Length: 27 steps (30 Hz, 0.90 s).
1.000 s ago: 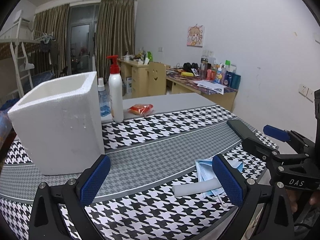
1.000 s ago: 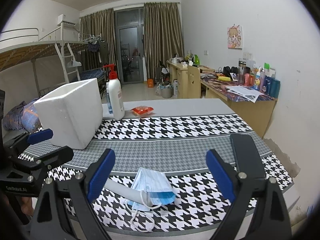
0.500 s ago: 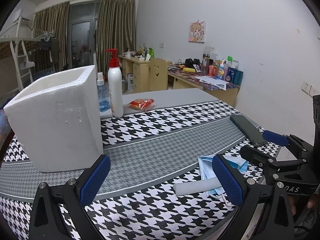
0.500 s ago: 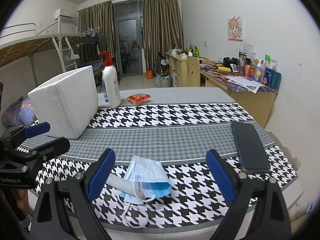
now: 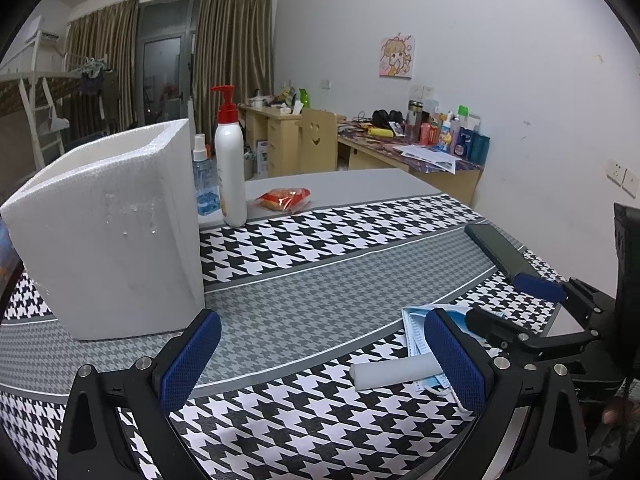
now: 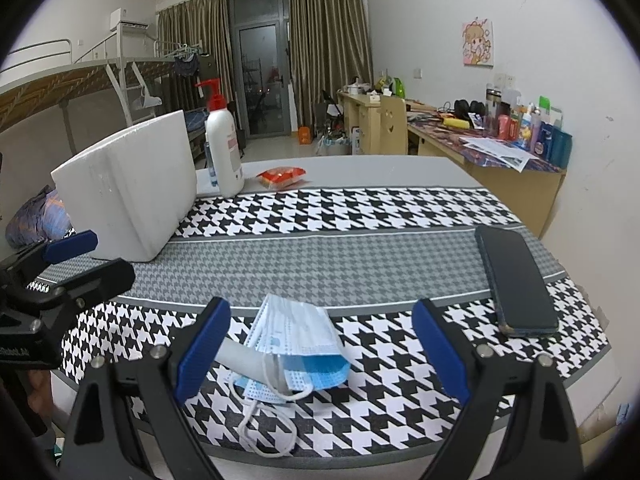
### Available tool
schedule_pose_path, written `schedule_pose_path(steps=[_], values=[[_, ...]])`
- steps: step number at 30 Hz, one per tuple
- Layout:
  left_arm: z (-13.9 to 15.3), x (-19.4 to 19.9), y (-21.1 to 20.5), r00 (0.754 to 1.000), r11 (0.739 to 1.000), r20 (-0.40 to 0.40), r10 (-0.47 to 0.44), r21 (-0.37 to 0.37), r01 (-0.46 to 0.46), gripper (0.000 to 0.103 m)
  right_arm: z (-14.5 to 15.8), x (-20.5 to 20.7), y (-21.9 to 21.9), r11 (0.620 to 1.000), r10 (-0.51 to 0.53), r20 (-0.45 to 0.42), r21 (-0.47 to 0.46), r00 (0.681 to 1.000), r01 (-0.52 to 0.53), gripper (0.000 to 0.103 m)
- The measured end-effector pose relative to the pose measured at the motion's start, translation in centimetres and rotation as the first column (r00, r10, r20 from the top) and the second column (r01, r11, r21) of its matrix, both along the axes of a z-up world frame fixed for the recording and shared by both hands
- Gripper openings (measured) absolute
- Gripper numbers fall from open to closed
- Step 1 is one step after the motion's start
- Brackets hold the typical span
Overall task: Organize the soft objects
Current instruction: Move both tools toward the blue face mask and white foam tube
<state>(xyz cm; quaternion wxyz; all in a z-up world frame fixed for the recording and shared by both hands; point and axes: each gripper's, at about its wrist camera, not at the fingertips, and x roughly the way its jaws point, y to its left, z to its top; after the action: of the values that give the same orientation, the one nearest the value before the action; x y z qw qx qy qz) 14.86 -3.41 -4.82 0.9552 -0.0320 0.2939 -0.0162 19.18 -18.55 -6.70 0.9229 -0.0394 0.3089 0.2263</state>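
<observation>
A folded blue face mask (image 6: pixel 298 344) lies near the table's front edge, on top of a white foam tube (image 6: pixel 244 362). Both show in the left wrist view, the mask (image 5: pixel 416 328) behind the tube (image 5: pixel 394 372). A white foam box (image 5: pixel 108 236) stands open-topped at the left; it also shows in the right wrist view (image 6: pixel 128 188). My right gripper (image 6: pixel 320 348) is open and empty, its jaws on either side of the mask, just above it. My left gripper (image 5: pixel 320 360) is open and empty, to the left of the tube.
A black phone (image 6: pixel 516 280) lies at the table's right edge. A white pump bottle (image 5: pixel 230 168), a small blue spray bottle (image 5: pixel 204 184) and a red snack packet (image 5: pixel 286 198) stand behind the box. The table wears a houndstooth cloth (image 5: pixel 320 248).
Both grippers have moved forward and lower toward the table. The mask and tube now sit closer between the right jaws. Both grippers stay open.
</observation>
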Motion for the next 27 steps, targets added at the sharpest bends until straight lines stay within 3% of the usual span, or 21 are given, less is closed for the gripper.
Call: schedule_pose_path(steps=[4,12,19,23,27], values=[[-0.3,0.2,-0.1,1.000,1.000,-0.013,-0.001,0.004,0.001,0.102,-0.8,0.5,0.0,1.000,0.003,-0.027,-0.005,1.000,-0.003,0.093],[-0.9,0.6,-0.4,0.999,1.000,-0.042,-0.010,0.011,0.010,0.102,-2.3,1.3,0.1,1.000,0.023,-0.091,-0.016,0.996,-0.025,0.069],[-1.1,0.8,-0.9,0.998,0.999,-0.054,-0.019,0.025,0.020,0.102,-3.1,1.7,0.1,0.999,0.031,-0.117,-0.019,0.993,-0.033,0.028],[-1.4,1.0,-1.2,0.997,0.999,-0.072,-0.037,0.032,0.039,0.102,-3.0,2.0,-0.3,1.000,0.020,-0.116,0.006,0.993,-0.019,0.014],[-1.7,1.3,-2.0,0.991,0.995,-0.105,-0.085,0.047,0.090,0.102,-2.5,1.9,-0.9,1.000,0.009,-0.104,0.027,0.995,-0.007,0.009]])
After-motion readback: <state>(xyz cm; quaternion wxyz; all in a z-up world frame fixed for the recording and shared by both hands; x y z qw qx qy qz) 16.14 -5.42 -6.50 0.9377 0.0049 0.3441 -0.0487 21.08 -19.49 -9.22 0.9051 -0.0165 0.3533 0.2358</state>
